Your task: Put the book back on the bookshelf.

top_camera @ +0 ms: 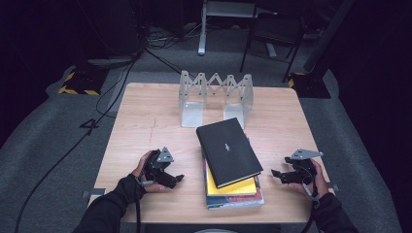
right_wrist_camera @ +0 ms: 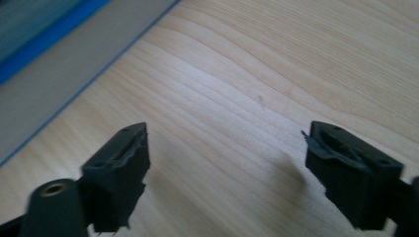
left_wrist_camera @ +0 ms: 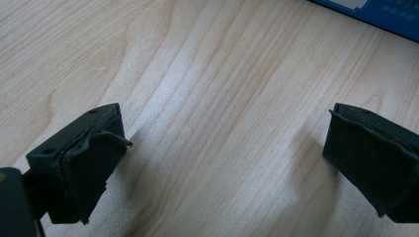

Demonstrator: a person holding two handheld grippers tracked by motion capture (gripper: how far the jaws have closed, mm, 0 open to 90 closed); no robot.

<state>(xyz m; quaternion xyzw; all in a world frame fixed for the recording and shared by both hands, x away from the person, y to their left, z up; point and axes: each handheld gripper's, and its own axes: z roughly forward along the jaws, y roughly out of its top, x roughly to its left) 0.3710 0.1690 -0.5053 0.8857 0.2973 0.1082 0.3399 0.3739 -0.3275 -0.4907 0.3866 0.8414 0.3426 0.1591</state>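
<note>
Jaws of both the left gripper (top_camera: pixel 178 179) and right gripper (top_camera: pixel 275 173) gape over pale grained table (top_camera: pixel 145 121) wood, flanking stacked books (top_camera: pixel 228 155).

Two dark-sleeved forearms enter from the near edge of the high view, each hand holding a black two-jaw gripper low over the surface. The left gripper (top_camera: pixel 178 178) points inward toward the right, jaws spread wide with nothing between them. The right gripper (top_camera: pixel 275 173) (grey three-cornered plate on top) points inward toward the left, its jaws likewise apart and empty.
</note>
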